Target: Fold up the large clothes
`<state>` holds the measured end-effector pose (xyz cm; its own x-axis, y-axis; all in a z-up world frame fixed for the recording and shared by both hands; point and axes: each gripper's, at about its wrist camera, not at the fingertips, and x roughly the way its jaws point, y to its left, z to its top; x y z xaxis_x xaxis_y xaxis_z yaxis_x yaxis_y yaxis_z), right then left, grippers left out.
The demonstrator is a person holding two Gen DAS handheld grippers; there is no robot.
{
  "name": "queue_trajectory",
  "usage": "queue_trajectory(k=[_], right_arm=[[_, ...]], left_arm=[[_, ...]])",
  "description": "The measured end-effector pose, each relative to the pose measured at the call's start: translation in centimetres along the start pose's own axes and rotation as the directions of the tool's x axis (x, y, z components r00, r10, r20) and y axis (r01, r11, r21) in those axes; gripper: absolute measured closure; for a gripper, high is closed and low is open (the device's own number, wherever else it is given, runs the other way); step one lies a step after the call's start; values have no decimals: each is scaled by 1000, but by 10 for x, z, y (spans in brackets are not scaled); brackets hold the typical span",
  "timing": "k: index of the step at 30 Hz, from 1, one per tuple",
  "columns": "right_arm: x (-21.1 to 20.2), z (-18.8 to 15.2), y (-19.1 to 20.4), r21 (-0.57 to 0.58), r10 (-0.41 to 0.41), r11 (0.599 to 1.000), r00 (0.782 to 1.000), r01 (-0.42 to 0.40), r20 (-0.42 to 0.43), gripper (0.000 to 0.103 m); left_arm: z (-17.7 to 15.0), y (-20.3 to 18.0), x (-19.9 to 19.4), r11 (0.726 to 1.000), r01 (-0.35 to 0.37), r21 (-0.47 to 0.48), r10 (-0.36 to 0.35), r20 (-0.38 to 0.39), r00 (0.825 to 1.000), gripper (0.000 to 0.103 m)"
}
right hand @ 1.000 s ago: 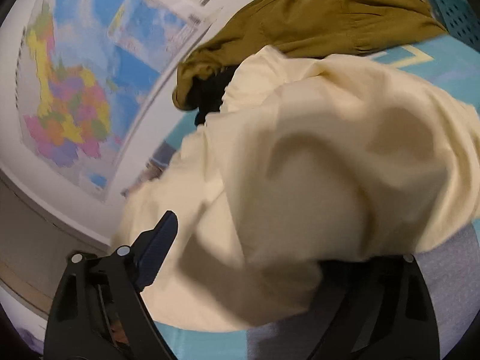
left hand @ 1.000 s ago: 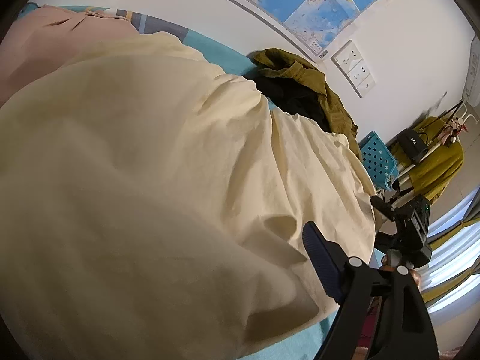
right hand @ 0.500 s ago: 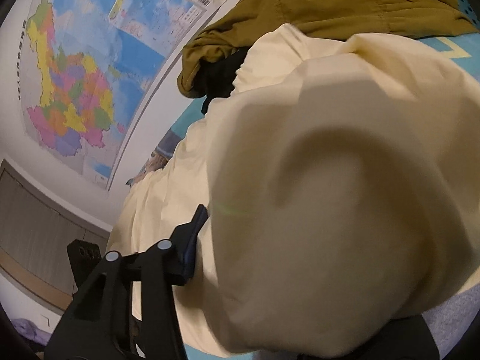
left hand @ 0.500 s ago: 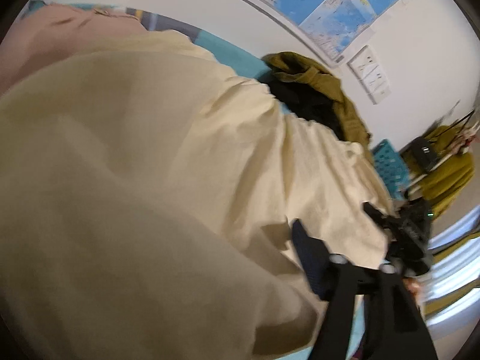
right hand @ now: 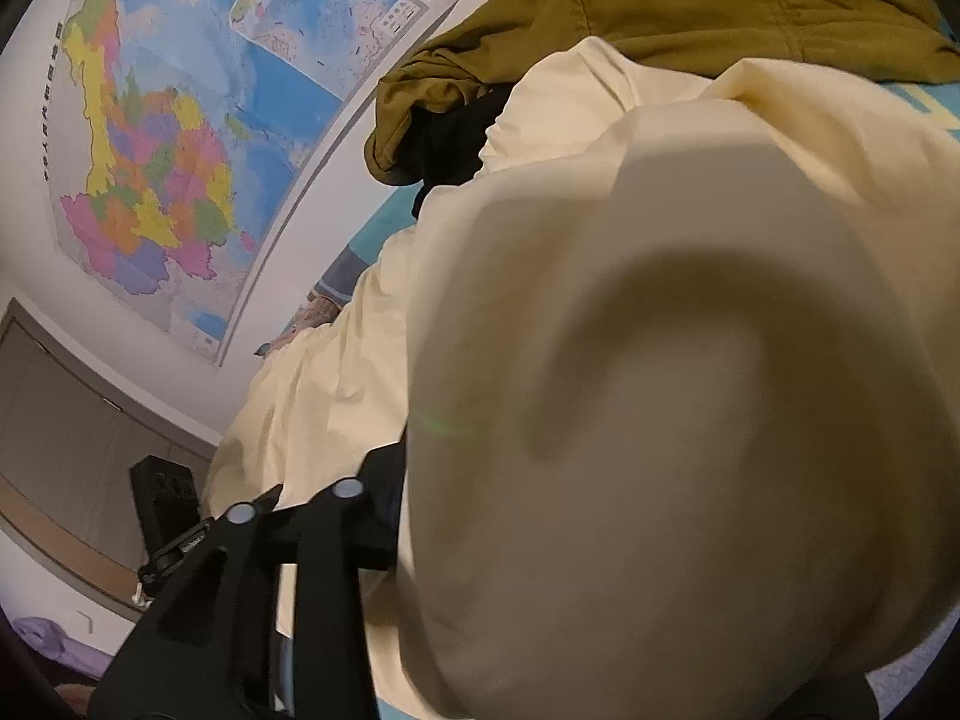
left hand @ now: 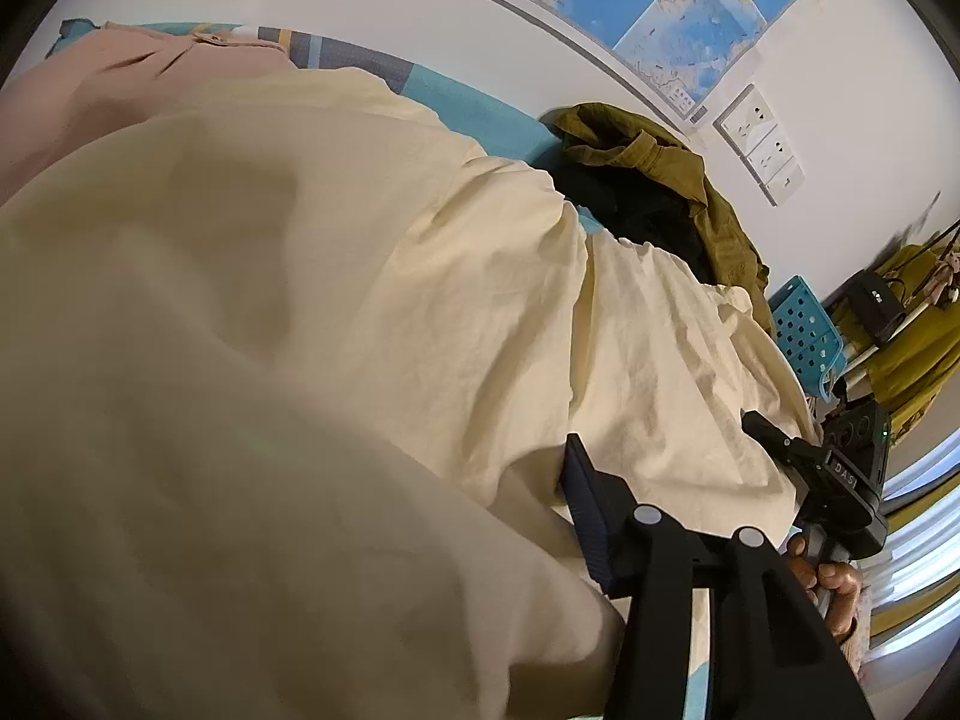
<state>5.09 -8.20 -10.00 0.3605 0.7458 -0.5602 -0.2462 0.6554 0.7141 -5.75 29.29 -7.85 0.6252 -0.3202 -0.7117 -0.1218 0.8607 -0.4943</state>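
A large cream-coloured garment (left hand: 420, 312) lies spread over the bed and fills both views; it also shows in the right wrist view (right hand: 660, 420). My left gripper (left hand: 540, 540) is shut on a fold of the cream garment, which drapes over its left finger and hides it; only the right finger (left hand: 585, 504) shows. My right gripper (right hand: 420, 510) is shut on another fold of the same garment, which billows over its right finger; only the left finger (right hand: 378, 492) shows. The right gripper (left hand: 840, 480) and the hand holding it appear in the left wrist view.
An olive jacket (left hand: 678, 180) over a dark garment lies against the wall; it also shows in the right wrist view (right hand: 690, 6). A pink garment (left hand: 120, 78) lies far left. The teal bedsheet (left hand: 480, 108), a blue basket (left hand: 804, 336) and wall maps (right hand: 180, 150) are visible.
Both grippers have lifted the cream fabric up and forward; the fold now covers more of each view, and the right gripper's visible finger has moved in against the cloth.
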Motion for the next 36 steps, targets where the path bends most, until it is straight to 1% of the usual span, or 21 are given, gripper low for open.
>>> queue_trajectory(k=[3, 4, 5, 6, 9, 11, 13, 14, 16, 17, 18, 19, 20, 22, 23, 24, 25, 27, 29, 33, 36], right_arm=[[4, 0, 6, -30, -19, 999, 1000, 19, -4, 52], [5, 0, 7, -38, -29, 999, 1000, 29, -2, 52], [5, 0, 7, -38, -37, 999, 999, 37, 1, 55], [4, -1, 7, -39, -41, 998, 999, 42, 3, 61], [0, -2, 5, -27, -26, 999, 1000, 26, 10, 72], [-6, -2, 7, -20, 0, 1000, 1000, 0, 18, 76], [-11, -4, 11, -16, 25, 1000, 1000, -25, 17, 77], [-12, -7, 10, -6, 33, 999, 999, -33, 14, 76], [-8, -8, 8, -7, 20, 1000, 1000, -20, -8, 70], [-4, -9, 5, -1, 4, 1000, 1000, -4, -20, 64], [-2, -9, 4, 12, 10, 1000, 1000, -10, -23, 60], [-1, -8, 5, 3, 9, 1000, 1000, -9, -19, 60], [0, -7, 7, -13, 5, 1000, 1000, -5, -19, 56], [4, -6, 11, -34, -13, 999, 1000, 12, -17, 54], [5, -6, 12, -41, -22, 999, 1000, 21, -15, 55], [6, -6, 12, -44, -33, 998, 999, 33, -14, 61], [5, -5, 12, -43, -35, 998, 999, 34, -12, 65], [1, -4, 10, -30, -11, 999, 1000, 11, -1, 78], [-5, -2, 16, -43, 4, 999, 1000, -3, 13, 83], [-19, 5, 33, -79, 33, 996, 999, -29, 43, 88], [-31, 12, 50, -117, 54, 992, 997, -47, 62, 89]], left_arm=[[0, -2, 1, 1000, -12, 8, 12, 2, 1000, 52], [0, -3, 1, 1000, -16, 13, 16, 4, 1000, 52], [0, -3, 1, 1000, -17, 15, 17, 4, 1000, 52], [0, -2, 1, 1000, -17, 13, 17, 4, 1000, 52], [0, -4, 0, 1000, -19, 13, 19, 3, 1000, 54], [0, -4, -2, 1000, -17, 16, 17, 5, 1000, 58], [0, -3, -5, 1000, -13, 23, 13, 8, 1000, 59], [0, -2, -5, 1000, -10, 22, 10, 5, 1000, 59], [1, 2, -2, 1000, 2, 12, -2, -10, 1000, 56], [1, 3, 0, 1000, 6, 8, -6, -15, 1000, 51], [2, 4, 1, 1000, 10, 6, -10, -16, 1000, 50], [3, 3, 2, 1000, 10, 9, -10, -13, 1000, 48], [3, 1, 2, 1000, 8, 15, -8, -14, 1000, 47], [4, -1, 4, 1000, 0, 21, 0, -12, 1000, 47], [4, -2, 4, 1000, -4, 24, 4, -12, 1000, 47], [4, -2, 4, 999, -10, 30, 11, -12, 1000, 48], [4, -2, 4, 999, -14, 31, 15, -11, 1000, 52], [4, -3, 2, 999, -16, 36, 17, -10, 1000, 56], [5, -5, -1, 999, -16, 38, 17, -12, 1000, 61], [10, -11, -11, 999, -3, 51, 4, -5, 1000, 68], [15, -18, -23, 997, 18, 77, -19, 14, 1000, 72]])
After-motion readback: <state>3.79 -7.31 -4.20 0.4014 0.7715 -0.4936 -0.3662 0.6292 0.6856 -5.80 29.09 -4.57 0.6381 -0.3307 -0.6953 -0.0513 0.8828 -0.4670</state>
